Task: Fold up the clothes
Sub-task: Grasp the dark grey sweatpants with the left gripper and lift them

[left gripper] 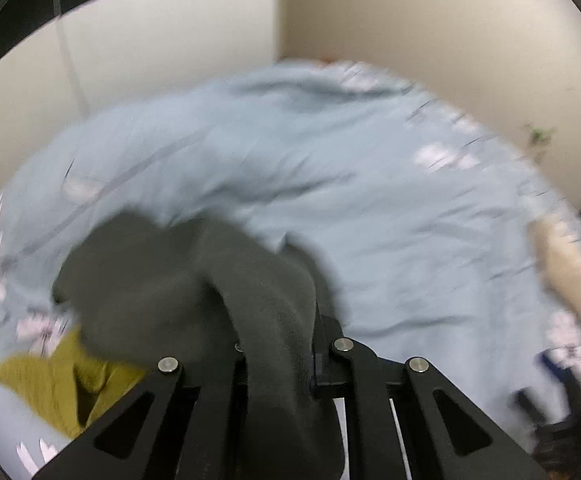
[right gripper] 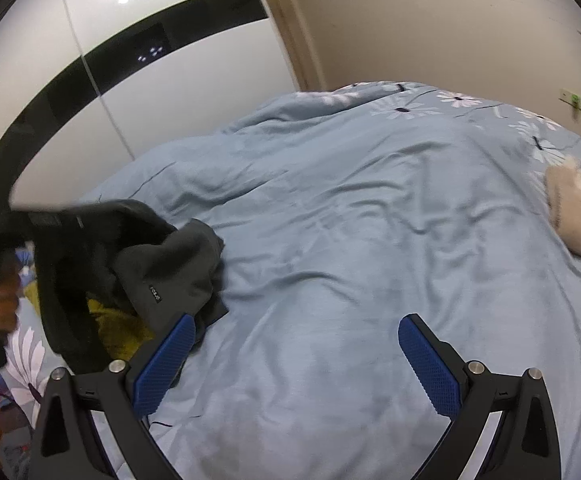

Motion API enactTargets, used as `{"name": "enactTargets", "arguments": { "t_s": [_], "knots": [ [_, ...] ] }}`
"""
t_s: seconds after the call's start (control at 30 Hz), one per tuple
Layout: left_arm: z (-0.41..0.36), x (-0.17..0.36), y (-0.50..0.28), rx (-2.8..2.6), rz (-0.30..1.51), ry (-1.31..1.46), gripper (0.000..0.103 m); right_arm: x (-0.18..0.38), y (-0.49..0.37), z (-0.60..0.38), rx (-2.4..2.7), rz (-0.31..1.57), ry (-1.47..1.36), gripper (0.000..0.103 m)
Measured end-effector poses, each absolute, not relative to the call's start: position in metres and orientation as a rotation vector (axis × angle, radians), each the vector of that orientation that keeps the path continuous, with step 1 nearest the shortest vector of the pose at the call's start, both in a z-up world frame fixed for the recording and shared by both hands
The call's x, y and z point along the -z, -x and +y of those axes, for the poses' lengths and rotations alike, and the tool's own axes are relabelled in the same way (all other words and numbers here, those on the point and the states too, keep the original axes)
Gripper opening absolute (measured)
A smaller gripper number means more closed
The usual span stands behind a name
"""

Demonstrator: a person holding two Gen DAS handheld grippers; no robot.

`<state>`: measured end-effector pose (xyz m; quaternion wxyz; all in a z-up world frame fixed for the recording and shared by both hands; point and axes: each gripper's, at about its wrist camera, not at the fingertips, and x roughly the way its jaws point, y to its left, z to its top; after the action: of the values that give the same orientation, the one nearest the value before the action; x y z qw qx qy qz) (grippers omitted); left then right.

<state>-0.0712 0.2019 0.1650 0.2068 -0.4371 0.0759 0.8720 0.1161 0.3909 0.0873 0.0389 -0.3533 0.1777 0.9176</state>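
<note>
A dark grey garment (left gripper: 162, 280) hangs bunched from my left gripper (left gripper: 278, 352), whose jaws are shut on its cloth; the fingertips are hidden under it. In the right wrist view the same garment (right gripper: 170, 268) is lifted at the left, above the light blue floral bedspread (right gripper: 350, 240), with the left gripper (right gripper: 6, 220) blurred at the far left. My right gripper (right gripper: 294, 336) is open and empty, its blue pads (right gripper: 170, 356) low over the bedspread, the left pad close to the garment's hanging edge.
A mustard yellow garment (left gripper: 54, 380) lies under the grey one (right gripper: 110, 320). A folded beige item (right gripper: 578, 216) lies at the bed's right side (left gripper: 562, 264). A wardrobe with a black band (right gripper: 90, 80) and a beige wall stand behind the bed.
</note>
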Motion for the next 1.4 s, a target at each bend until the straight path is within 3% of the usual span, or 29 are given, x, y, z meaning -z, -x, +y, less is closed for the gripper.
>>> {"name": "enactTargets", "arguments": {
  "t_s": [0.4,0.5,0.63,0.87,1.07,1.27,1.4],
  "knots": [
    [0.327,-0.347,0.007,-2.113,-0.095,0.625,0.009,-0.118,-0.17,0.464,-2.691,0.583,0.91,0.103],
    [0.343,-0.361,-0.015,-2.026,-0.097,0.532,0.01,-0.12,-0.181,0.476,-2.657,0.576,0.89,0.103],
    [0.359,-0.307,-0.01,-1.993,-0.079,0.653,0.01,-0.111,-0.2,0.493,-2.598,0.623,0.903,0.103],
    [0.307,-0.14,0.014,-2.009,-0.097,1.126,0.01,-0.087,-0.217,0.504,-2.542,0.672,0.979,0.103],
    [0.279,-0.108,-0.008,-1.961,-0.08,1.211,0.01,-0.068,-0.201,0.507,-2.536,0.895,1.069,0.103],
    [0.25,-0.077,-0.029,-1.91,-0.064,1.292,0.012,-0.069,-0.178,0.488,-2.579,0.901,1.125,0.099],
    [0.234,-0.086,-0.029,-1.9,-0.076,1.259,0.017,-0.068,-0.158,0.478,-2.606,0.889,1.162,0.097]
  ]
}}
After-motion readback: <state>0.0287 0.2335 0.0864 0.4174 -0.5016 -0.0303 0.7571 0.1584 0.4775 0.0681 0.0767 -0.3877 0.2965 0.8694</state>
